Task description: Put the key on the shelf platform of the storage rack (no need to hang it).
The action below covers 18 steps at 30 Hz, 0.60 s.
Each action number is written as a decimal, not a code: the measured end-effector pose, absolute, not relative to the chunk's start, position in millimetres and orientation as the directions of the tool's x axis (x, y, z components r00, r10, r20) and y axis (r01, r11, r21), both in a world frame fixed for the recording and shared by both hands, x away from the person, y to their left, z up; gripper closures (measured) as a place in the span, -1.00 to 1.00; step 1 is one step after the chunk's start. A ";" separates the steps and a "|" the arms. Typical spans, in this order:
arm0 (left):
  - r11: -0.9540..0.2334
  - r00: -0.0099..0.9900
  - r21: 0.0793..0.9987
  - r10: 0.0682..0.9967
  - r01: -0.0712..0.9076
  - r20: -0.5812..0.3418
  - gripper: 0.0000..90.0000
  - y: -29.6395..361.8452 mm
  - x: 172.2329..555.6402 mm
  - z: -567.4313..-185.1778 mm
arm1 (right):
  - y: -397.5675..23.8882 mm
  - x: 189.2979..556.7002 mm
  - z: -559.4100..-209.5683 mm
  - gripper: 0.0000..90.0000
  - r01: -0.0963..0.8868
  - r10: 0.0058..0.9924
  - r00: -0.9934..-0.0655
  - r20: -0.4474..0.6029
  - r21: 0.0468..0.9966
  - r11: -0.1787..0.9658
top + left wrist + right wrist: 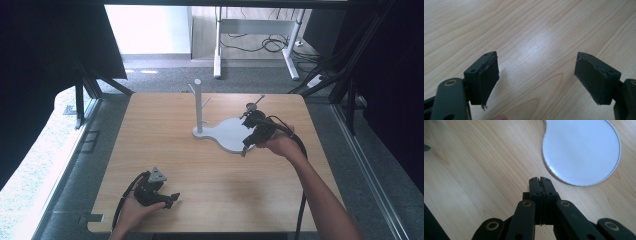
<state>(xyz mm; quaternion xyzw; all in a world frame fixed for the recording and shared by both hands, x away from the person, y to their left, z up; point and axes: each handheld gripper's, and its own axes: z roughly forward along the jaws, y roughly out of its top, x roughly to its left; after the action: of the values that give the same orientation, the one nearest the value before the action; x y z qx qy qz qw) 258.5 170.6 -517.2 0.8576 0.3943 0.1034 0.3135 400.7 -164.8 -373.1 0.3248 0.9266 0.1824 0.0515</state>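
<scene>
With nothing to hold, the left gripper (536, 80) rests wide open on the bare table (210, 170) near the person, while the right gripper (540, 185), jaws pressed together empty, hovers beside the white stand (227, 134)

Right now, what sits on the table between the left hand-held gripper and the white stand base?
Nothing: in the high view, bare wood table separates the left hand-held gripper from the white stand base.
</scene>
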 end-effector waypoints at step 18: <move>-0.491 0.667 0.620 0.741 0.612 -0.071 -0.55 171.3 258.7 -517.2 | -158.6 416.2 -372.8 0.98 0.592 0.629 -0.777 0.024 0.369 0.717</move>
<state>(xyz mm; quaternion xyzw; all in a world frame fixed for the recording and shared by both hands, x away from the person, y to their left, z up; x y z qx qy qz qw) 258.7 171.3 -517.2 0.8573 0.3945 0.1033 0.3141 416.2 -158.6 -372.8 0.3299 0.9250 0.1811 0.0514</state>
